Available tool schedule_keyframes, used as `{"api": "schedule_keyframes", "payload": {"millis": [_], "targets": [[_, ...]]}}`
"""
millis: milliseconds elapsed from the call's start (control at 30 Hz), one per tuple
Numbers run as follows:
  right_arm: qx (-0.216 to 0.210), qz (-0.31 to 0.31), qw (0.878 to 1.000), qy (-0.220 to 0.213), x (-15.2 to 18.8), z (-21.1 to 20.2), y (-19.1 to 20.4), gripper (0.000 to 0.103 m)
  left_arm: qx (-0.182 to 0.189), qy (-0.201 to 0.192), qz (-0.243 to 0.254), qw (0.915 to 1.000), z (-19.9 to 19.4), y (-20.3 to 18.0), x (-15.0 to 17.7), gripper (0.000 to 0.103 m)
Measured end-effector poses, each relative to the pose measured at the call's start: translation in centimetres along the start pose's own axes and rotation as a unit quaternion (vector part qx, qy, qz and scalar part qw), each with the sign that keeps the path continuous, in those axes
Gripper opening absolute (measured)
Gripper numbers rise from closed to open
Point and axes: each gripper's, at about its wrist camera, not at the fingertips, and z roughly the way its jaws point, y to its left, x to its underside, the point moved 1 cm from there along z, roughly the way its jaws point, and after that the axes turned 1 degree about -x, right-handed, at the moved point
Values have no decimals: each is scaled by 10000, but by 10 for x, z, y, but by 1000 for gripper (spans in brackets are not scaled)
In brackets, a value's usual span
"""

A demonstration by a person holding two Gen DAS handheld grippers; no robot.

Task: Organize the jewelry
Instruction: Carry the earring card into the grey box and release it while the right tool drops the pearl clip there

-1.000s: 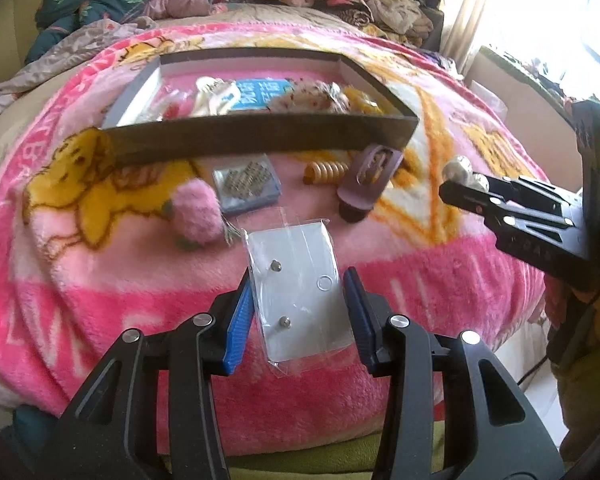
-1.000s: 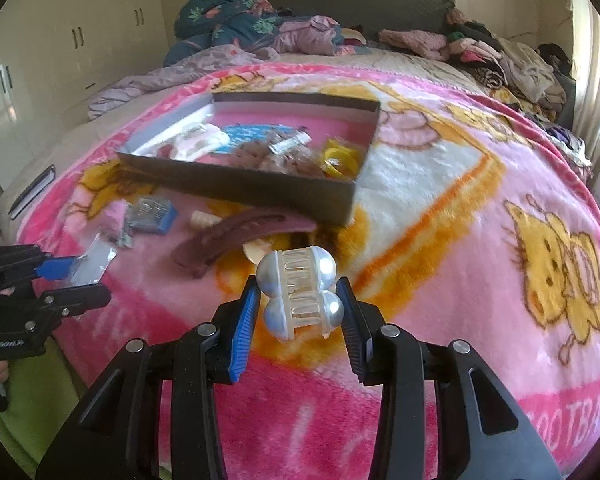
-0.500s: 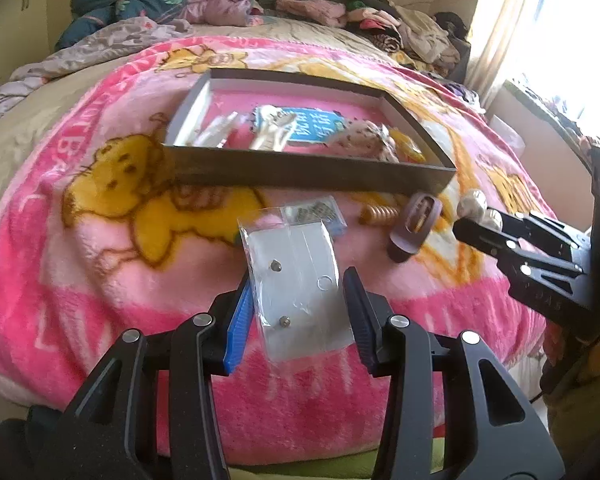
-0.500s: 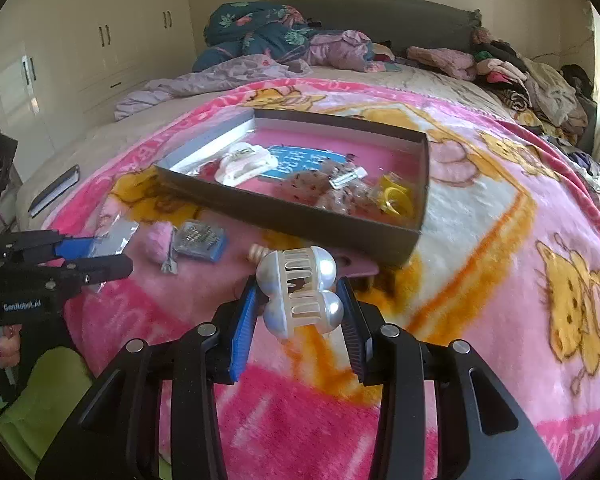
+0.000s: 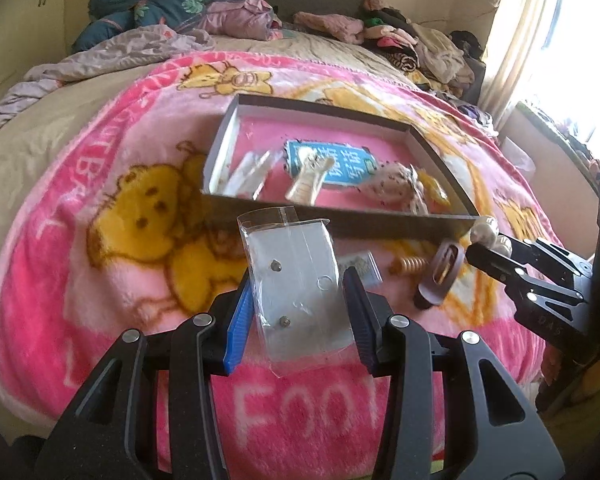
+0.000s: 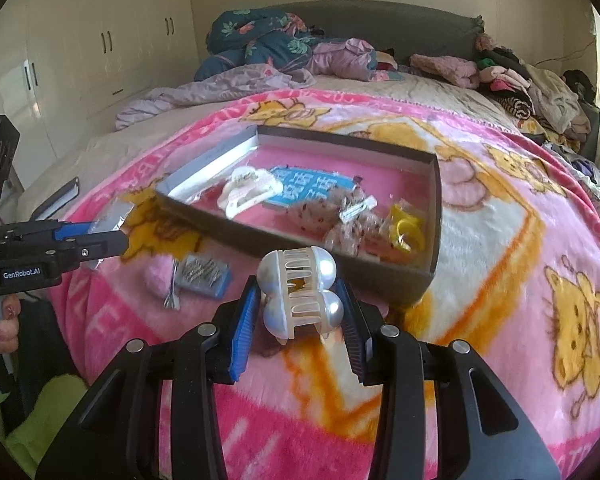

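The left gripper clamps a clear plastic earring packet above the pink blanket, near the shallow dark cardboard tray.

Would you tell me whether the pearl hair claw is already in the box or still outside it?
Outside. The pearl hair claw is clamped in the right gripper, held short of the box's near wall.

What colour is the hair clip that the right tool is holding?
Pearly white, with cream teeth. The hair clip shows best in the right wrist view.
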Motion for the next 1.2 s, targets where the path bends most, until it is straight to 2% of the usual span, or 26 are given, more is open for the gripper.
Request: {"api": "schedule_keyframes", "payload": {"millis": [533,1200], "targets": [[262,103,9991,-302,-36,2,-29,37,40,-86,193,9998,18,-6,-43,35],[684,424,9958,-431,-56,13,-71,37,184,-163,362,9990,48,-28,-77,35]]}}
